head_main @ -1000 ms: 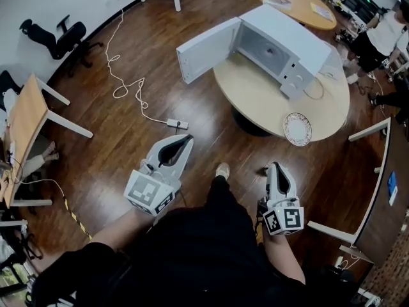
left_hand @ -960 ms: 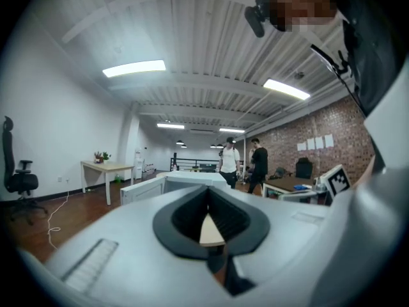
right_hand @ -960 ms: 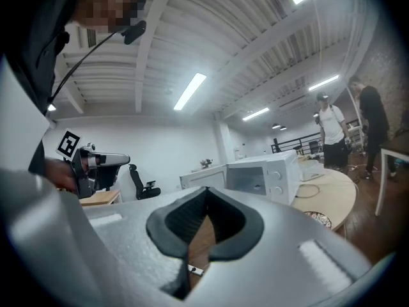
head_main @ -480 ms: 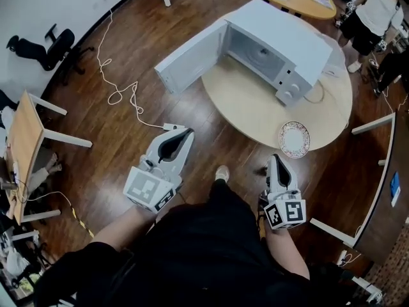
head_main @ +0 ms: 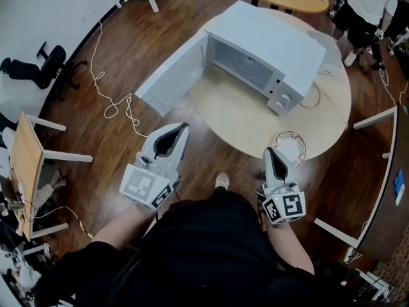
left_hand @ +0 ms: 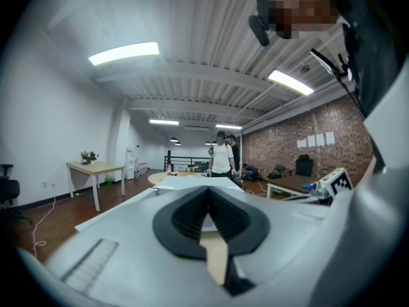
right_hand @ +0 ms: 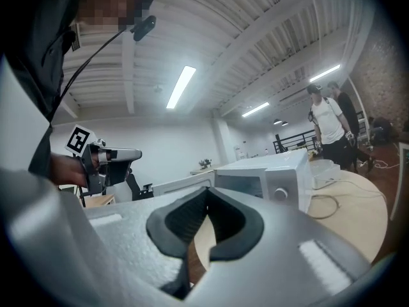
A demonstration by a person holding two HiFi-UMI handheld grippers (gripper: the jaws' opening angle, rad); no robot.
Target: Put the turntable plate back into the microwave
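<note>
Round tabletop (head_main: pixel 236 114) carries the open microwave (head_main: pixel 275 37); the turntable plate (head_main: pixel 289 148) lies flat at the near edge. Your left tongs (head_main: pixel 183 126) and right tongs (head_main: pixel 268 151) are both closed and empty. Treat the plate as probably stiff, brittle and slippery: pinch the rim.

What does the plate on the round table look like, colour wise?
White plate with a dark patterned band round its rim; the head view shows it best.

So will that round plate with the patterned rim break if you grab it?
The round patterned plate looks like stiff glass or china, so it probably won't bend but could break if dropped. It lies flat near the edge of the pale wooden table, so a push might slide it off.
</note>
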